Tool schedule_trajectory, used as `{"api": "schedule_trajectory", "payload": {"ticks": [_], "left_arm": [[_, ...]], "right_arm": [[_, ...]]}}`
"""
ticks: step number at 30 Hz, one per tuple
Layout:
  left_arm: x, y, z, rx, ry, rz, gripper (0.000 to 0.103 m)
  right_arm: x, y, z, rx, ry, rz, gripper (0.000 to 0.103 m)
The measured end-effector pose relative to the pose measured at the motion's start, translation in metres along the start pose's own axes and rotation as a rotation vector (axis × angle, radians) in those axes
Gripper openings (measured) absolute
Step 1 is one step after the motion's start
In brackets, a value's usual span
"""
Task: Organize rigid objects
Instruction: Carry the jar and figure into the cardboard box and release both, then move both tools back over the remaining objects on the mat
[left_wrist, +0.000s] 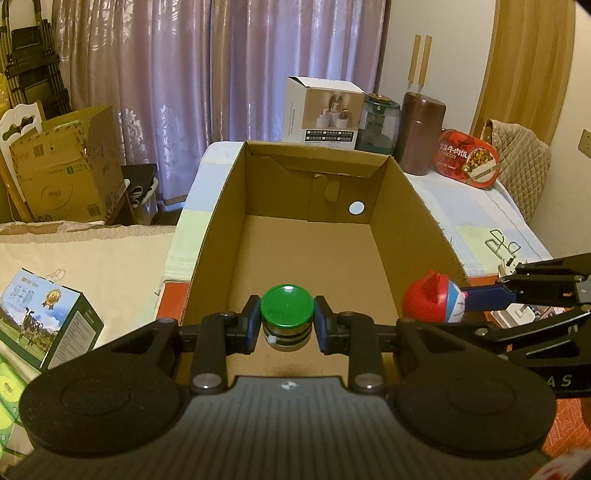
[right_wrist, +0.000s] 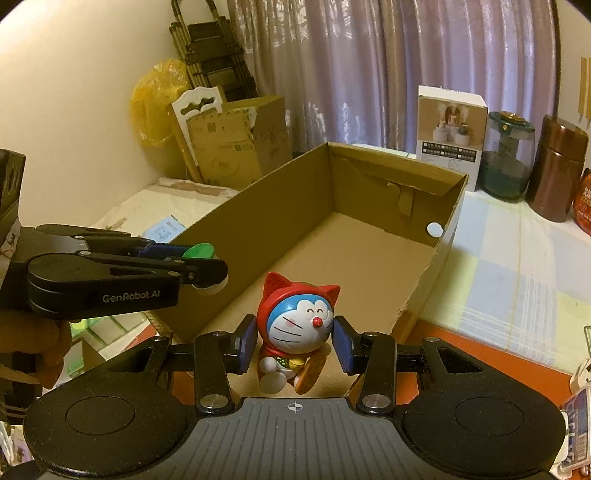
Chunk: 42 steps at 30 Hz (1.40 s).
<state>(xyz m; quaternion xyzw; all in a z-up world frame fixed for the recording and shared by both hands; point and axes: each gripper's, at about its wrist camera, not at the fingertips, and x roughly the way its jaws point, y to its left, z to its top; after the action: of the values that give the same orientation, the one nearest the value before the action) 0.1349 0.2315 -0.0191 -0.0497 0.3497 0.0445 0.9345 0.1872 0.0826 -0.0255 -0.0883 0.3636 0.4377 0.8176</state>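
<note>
Left wrist view: my left gripper (left_wrist: 287, 320) jaws clamped on green-lidded jar (left_wrist: 286, 314), over near end of cardboard box (left_wrist: 221, 206); tilt could tip it on release. Right wrist view: right gripper (right_wrist: 294, 345) jaws pinch cat figurine (right_wrist: 295, 332) above box's near edge; round head could slip out.

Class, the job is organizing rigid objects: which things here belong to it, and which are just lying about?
Job: left tongs gripping green-lidded jar; right tongs gripping cat figurine; open cardboard box.
Lying about: white carton, brown canister, red tin.
</note>
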Motion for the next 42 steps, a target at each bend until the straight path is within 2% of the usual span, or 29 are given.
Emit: {"api": "schedule_trajectory", "payload": {"ticks": [4,6,19,30,42], "left_arm": [[0.001,0.000,0.001,-0.006,-0.001,-0.005,0.026],[0.001,-0.001,0.002,-0.004,0.002,0.000,0.032],[-0.030,0.001,0.008,-0.033,-0.056,0.033,0.032],[-0.071,-0.029,0.007,-0.046,-0.083,0.021,0.032],[-0.114,-0.087,-0.005,-0.029,-0.090,-0.026,0.033]], "right_arm": [[0.001,0.000,-0.001,0.004,0.001,-0.002,0.041],[0.001,0.000,-0.002,0.011,0.003,-0.002,0.041],[-0.027,-0.003,-0.006,0.039,-0.053,-0.035,0.042],[-0.095,-0.002,-0.022,0.103,-0.141,-0.070,0.043],[-0.175,-0.009,-0.059,0.128,-0.217,-0.174,0.046]]}}
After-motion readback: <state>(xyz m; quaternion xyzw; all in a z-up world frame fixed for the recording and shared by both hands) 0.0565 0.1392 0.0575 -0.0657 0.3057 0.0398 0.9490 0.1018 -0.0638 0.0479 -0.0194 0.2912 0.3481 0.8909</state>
